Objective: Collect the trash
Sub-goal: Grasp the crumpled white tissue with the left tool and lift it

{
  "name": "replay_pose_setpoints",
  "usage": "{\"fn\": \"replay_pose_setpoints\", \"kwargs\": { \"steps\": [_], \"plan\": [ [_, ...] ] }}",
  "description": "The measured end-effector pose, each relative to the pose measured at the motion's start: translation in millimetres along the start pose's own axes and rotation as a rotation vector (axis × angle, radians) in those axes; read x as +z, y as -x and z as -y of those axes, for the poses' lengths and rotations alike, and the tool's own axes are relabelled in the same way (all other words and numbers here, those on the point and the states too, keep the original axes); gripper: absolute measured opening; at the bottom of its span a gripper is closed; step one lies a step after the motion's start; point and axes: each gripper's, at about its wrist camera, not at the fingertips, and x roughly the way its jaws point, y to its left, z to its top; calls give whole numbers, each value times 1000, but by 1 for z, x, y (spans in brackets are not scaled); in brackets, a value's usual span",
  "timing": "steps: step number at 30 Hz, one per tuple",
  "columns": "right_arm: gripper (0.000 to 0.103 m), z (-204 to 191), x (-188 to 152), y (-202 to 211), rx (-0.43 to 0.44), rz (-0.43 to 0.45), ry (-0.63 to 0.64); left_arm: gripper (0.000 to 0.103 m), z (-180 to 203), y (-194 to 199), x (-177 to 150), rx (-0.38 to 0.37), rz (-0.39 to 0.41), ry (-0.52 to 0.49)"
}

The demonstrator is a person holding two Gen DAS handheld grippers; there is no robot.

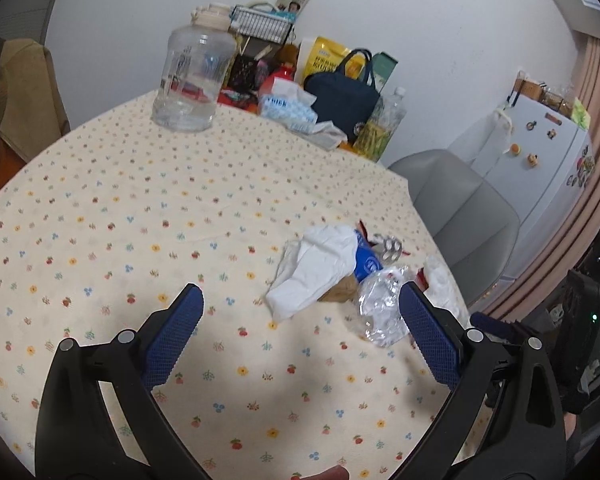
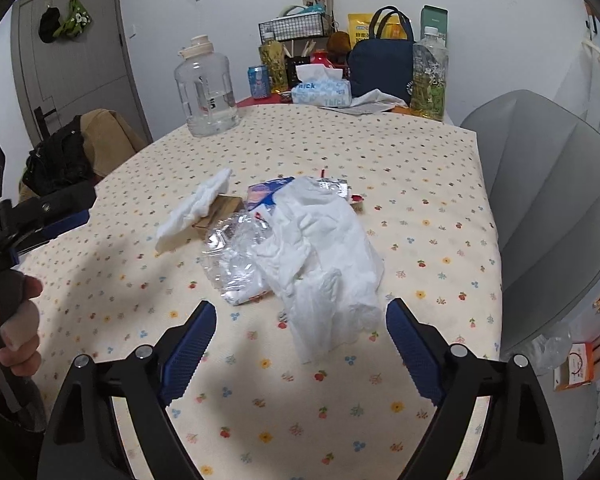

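Trash pile (image 2: 284, 236) on floral tablecloth: crumpled white tissues, clear crushed plastic, blue wrapper, foil, brown paper.

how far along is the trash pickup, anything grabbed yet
Nothing looks collected yet. The white tissue, clear plastic wrap, blue wrapper, foil packet and smaller tissue all lie loose on the tablecloth. In hand: nothing; the right hand-held gripper is open just short of the white tissue, and the left hand-held gripper is open too. Left: the whole pile.
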Motion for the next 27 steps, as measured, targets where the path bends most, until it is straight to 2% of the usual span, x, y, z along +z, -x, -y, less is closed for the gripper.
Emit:
{"fn": "replay_pose_setpoints", "kwargs": {
  "steps": [2, 3, 4, 7, 9, 17, 20, 23, 24, 25, 26, 27],
  "plan": [
    [59, 6, 1, -8, 1, -22, -23, 97, -1, -6, -2, 8, -17, -1],
    [35, 9, 1, -9, 9, -30, -40, 97, 0, -9, -2, 13, -23, -5],
    [23, 11, 1, -8, 19, -29, -50, 97, 1, -12, -3, 16, -28, -10],
    [13, 14, -1, 0, 30, -8, -62, 97, 4, -22, -1, 19, -45, -15],
    [8, 16, -2, 7, 46, 3, -75, 96, 8, -28, 2, 23, -47, -24],
    [7, 31, -2, 33, 41, 64, -120, 84, 13, -68, 4, 47, -123, -60],
    [7, 36, -2, 37, 42, 72, -138, 72, 10, -78, 2, 47, -149, -47],
    [7, 40, -3, 37, 48, 75, -154, 46, 5, -85, 0, 37, -172, -6],
    [7, 41, -3, 37, 53, 75, -165, 33, 5, -86, -1, 18, -175, 6],
    [7, 43, -4, 36, 57, 75, -171, 13, 5, -87, -1, 6, -176, 13],
    [7, 43, -5, 36, 57, 75, -174, 6, 6, -85, -2, 21, -169, 13],
    [7, 43, -6, 37, 57, 75, -175, 6, 5, -83, -1, 30, -157, 17]
  ]
}}
